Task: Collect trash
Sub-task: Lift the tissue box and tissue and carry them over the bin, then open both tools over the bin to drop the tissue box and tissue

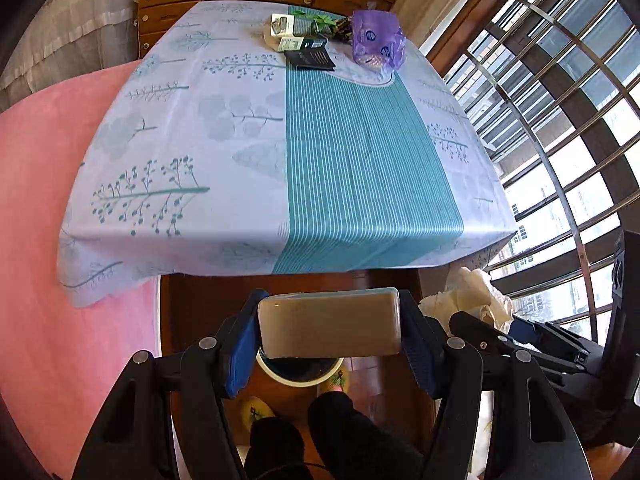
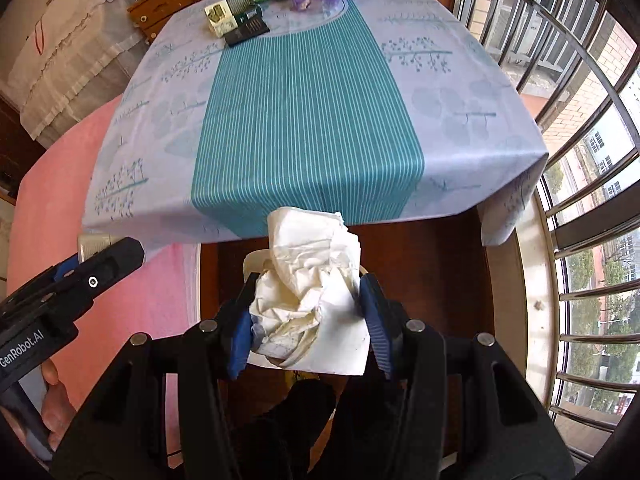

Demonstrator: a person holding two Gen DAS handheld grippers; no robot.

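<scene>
My left gripper (image 1: 330, 320) is shut on a tan rectangular box (image 1: 328, 334), pinched by its short ends between the blue pads. It hangs in front of the table's near edge, over a white-rimmed bin (image 1: 280, 374) on the floor. My right gripper (image 2: 308, 292) is shut on a wad of crumpled white paper (image 2: 308, 300), also off the table and above the bin's white rim (image 2: 254, 260). In the left wrist view the paper (image 1: 468, 292) and the right gripper (image 1: 498, 320) sit just right of the box.
The table's teal-striped cloth (image 1: 360, 168) carries a purple plastic bag (image 1: 378, 40), small cartons (image 1: 286, 30) and a dark booklet (image 1: 310, 58) at its far end. A pink surface (image 1: 48, 208) lies left, a barred window (image 1: 560, 120) right. Dark trouser legs (image 1: 344, 428) and yellow slippers (image 1: 256, 410) are below.
</scene>
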